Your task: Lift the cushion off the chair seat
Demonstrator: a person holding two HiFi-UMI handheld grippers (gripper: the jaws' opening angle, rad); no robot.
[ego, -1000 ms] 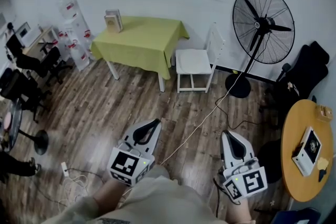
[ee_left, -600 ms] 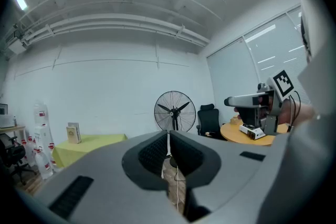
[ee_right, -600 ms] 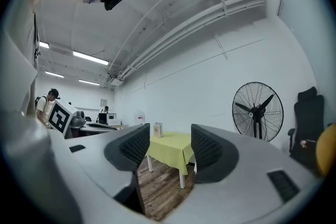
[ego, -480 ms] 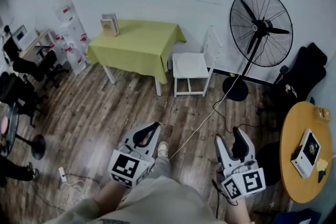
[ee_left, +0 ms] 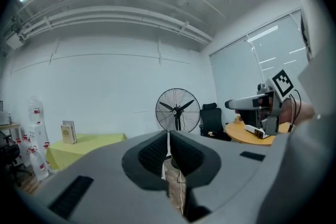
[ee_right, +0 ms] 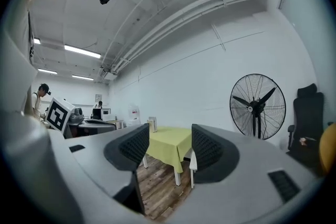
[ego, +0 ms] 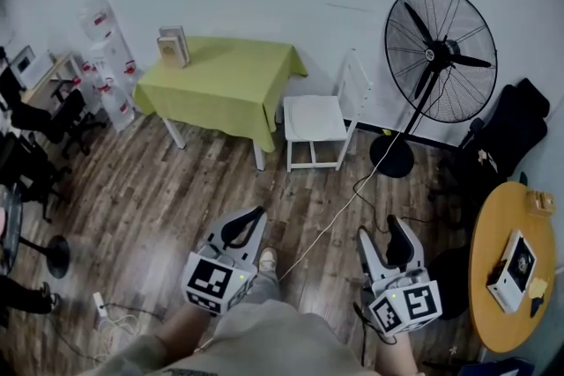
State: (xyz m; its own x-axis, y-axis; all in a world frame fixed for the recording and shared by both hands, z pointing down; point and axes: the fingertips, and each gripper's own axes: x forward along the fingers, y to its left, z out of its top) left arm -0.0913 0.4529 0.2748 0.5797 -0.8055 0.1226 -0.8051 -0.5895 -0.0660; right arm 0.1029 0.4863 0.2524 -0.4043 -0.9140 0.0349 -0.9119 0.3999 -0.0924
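Approaching the chair (ego: 356, 85) is judged the step in hand. The left gripper (ego: 257, 216) is closed and empty. The right gripper (ego: 382, 232) has just been opened, with nothing between its fingers. The cushion (ego: 313, 115) must be reached next.

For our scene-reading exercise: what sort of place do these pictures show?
Probably an office or lab workroom: black office chairs, stacked water jugs by a desk, and a large standing fan on a wood floor.
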